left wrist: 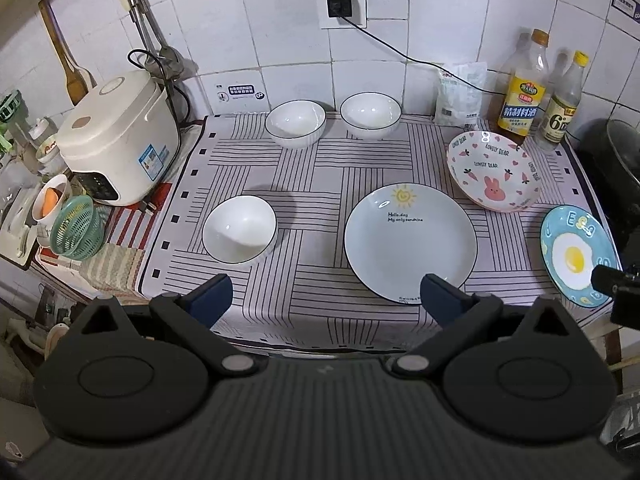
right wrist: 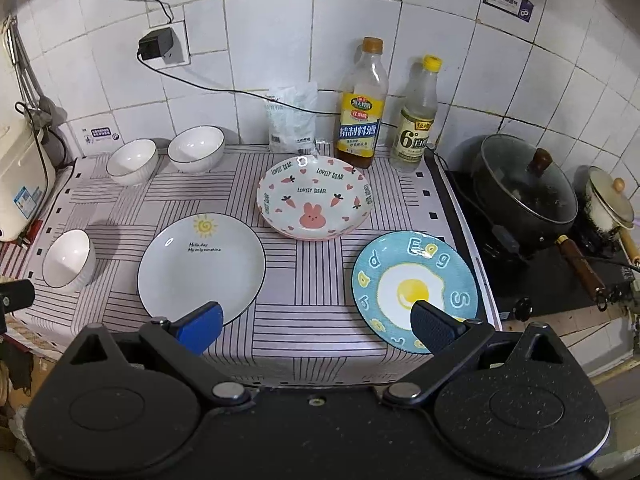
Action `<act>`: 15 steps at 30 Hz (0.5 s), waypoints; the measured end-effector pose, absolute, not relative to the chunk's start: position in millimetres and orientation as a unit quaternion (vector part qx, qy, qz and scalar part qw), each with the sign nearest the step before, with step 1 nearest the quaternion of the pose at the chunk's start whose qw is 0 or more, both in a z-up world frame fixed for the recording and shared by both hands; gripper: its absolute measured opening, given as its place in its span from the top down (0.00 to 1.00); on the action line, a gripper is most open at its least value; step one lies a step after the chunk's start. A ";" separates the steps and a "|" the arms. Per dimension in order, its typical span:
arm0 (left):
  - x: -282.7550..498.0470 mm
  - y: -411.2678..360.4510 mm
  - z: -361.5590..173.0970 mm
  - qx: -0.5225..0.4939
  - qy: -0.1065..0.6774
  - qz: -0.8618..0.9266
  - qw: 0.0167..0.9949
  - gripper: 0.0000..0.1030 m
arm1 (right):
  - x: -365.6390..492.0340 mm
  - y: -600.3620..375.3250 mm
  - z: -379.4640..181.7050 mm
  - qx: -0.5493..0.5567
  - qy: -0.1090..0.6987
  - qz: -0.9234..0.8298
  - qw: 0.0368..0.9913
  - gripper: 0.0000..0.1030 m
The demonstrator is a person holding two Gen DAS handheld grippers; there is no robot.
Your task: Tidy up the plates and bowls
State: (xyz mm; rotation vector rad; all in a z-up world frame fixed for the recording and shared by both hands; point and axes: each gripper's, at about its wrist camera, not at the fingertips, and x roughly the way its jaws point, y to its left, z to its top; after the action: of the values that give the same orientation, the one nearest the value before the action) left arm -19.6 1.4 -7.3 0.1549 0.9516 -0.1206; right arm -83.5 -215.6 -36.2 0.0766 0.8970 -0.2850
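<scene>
Hovering off the near edge of the desk (left wrist: 320, 168), both grippers have their jaws spread wide and hold nothing. No dish is stacked yet, so the work looks barely begun.

The three white bowls sit on the left half: one near bowl (left wrist: 239, 229) by itself, and two far bowls (left wrist: 296, 123) (left wrist: 370, 114) side by side against the tiled wall. The three plates take the right half: the sun plate (left wrist: 410, 240) near the middle, the rabbit plate (right wrist: 315, 197) farther back, the egg plate (right wrist: 416, 289) at the near right corner, none touching another.

The left gripper (left wrist: 326, 300) points between the near bowl and the sun plate, the bowl ahead and to its left, the plate's near rim just beyond its right jaw. The right gripper (right wrist: 316, 328) has the egg plate ahead and to its right, rim close to that jaw.

So, as I judge it, the left gripper is nearer the bowls and the right nearer the egg plate. All the dishes are round, so no long axis matters; a rim pinch from the near side would suit.
</scene>
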 end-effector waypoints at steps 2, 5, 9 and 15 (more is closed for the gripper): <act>-20.8 0.3 -9.2 0.074 0.460 -0.061 0.883 0.01 | -84.9 -216.3 -36.2 0.039 0.429 -0.136 0.892 0.01; -21.3 0.0 -12.3 0.075 0.465 -0.062 0.880 0.01 | -86.0 -215.2 -36.8 0.034 0.423 -0.137 0.895 0.01; -23.5 -2.9 -16.4 0.077 0.470 -0.064 0.877 0.01 | -86.1 -216.5 -39.5 0.034 0.425 -0.139 0.894 0.01; -24.7 -4.2 -16.5 0.083 0.472 -0.072 0.875 0.01 | -85.3 -217.7 -41.3 0.034 0.427 -0.146 0.892 0.01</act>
State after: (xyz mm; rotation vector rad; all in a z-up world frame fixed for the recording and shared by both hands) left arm -24.7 -4.2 -16.5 0.1740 0.9855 -0.1510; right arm -85.3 -217.7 -41.3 0.0708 0.8868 -0.3033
